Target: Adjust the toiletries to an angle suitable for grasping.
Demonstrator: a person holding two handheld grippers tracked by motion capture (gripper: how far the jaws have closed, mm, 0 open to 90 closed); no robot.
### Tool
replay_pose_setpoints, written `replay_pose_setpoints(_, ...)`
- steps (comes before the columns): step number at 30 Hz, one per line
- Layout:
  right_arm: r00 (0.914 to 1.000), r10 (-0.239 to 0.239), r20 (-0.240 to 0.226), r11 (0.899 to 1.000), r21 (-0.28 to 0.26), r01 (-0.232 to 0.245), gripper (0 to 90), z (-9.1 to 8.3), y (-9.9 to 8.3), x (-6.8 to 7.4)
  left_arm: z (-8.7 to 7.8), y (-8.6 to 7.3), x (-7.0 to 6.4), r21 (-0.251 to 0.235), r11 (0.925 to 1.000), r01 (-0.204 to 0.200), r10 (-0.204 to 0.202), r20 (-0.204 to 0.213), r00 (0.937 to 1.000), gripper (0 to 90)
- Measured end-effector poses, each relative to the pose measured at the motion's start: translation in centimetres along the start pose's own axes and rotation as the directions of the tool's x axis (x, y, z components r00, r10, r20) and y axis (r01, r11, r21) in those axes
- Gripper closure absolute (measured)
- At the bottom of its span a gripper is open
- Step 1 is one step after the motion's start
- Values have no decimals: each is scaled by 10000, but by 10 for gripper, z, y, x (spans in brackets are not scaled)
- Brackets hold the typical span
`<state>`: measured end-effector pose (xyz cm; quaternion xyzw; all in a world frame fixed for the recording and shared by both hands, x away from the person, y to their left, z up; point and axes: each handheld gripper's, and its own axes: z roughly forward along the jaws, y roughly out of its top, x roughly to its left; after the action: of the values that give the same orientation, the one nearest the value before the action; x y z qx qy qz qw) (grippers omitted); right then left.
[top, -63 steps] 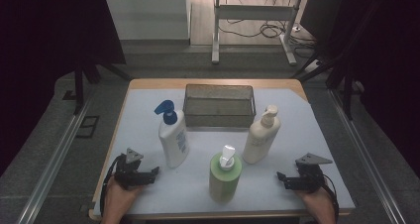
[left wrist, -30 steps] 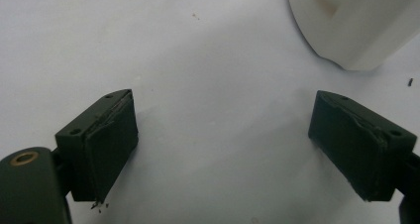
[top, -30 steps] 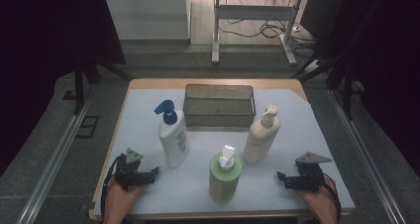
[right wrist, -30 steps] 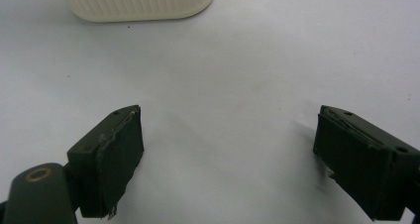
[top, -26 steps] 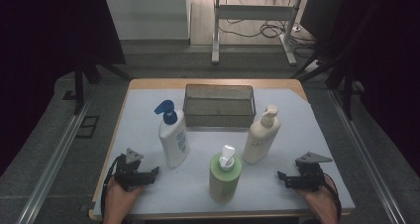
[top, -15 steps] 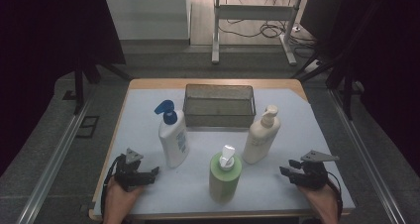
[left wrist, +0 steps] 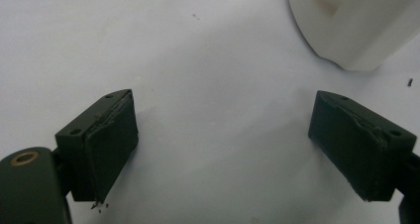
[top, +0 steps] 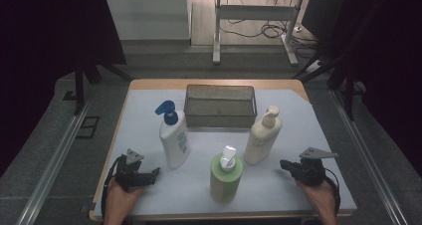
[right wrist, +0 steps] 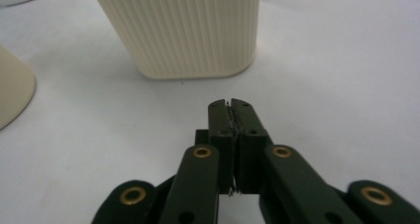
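A: Nearest, at the table's (top: 149, 93) front edge: left gripper (top: 152, 173) held low over the pale sheet, jaws spread wide in the left gripper view (left wrist: 223, 135), nothing between them. Hand (top: 119, 197) cut off by the bottom of the high view.

B: And opposite?

A: Right gripper (top: 284, 165), jaws pressed flat together in the right gripper view (right wrist: 231, 107), pinching nothing. Pointed at the ribbed base of the cream bottle (right wrist: 183, 26), near but apart from it. Top of that bottle cut off there.

B: Between the two grippers?

A: Green bottle (top: 225, 178) with white pump, upright, closest to the front edge. In the right gripper view, a pale curved base cut off at the left edge, probably this bottle; colour washed out, so not certain.

B: Next row back?

A: White bottle (top: 173, 140) with blue pump, upright, just ahead and right of the left gripper. Only a corner of its base in the left gripper view (left wrist: 354, 21), label hidden. Cream bottle (top: 262, 137) upright to the right, well apart from the white one.

B: Farthest?

A: Mesh basket (top: 220, 119), behind both bottles, near the far edge. Interior dim; contents hard to make out. Beyond the table, floor cables and a metal stand, partly in shadow.
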<state>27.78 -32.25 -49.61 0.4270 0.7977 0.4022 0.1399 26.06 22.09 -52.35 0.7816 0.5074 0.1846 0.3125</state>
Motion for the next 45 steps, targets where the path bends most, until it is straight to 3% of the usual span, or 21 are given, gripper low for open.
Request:
replay_pose_setpoints(5, 9998, -130, -170, 9999, -116, 128, 897, 3, 10, 2, 0, 0, 0, -3, 10000, 2, -2, 1, 10000, 115)
replay_pose_setpoints(14, 9998, 193, -72, 9997, -151, -194, 897, 17, 18, -2, 0, 0, 0, 2, 10000, 1, -1, 0, 10000, 115)
replay_pose_setpoints(24, 9996, 93, 265, 9999, 82, -95, 897, 37, 25, -1, 0, 0, 0, 2, 10000, 3, -3, -1, 10000, 115)
replay_pose_setpoints(26, 9987, -22, 517, 9999, 166, 14, 897, 39, 26, -1, 0, 0, 0, 5, 10000, 0, 0, -4, 10000, 115)
replay_pose_setpoints(33, 9980, 228, 583, 9996, 161, -238, 897, 43, 26, -6, 0, 0, 0, 9, 10000, 2, -2, -2, 10000, 115)
replay_pose_setpoints(45, 9973, 256, 690, 9995, 157, -267, 897, 55, 32, -9, 0, 0, 0, 10, 10000, 6, -6, 0, 10000, 115)
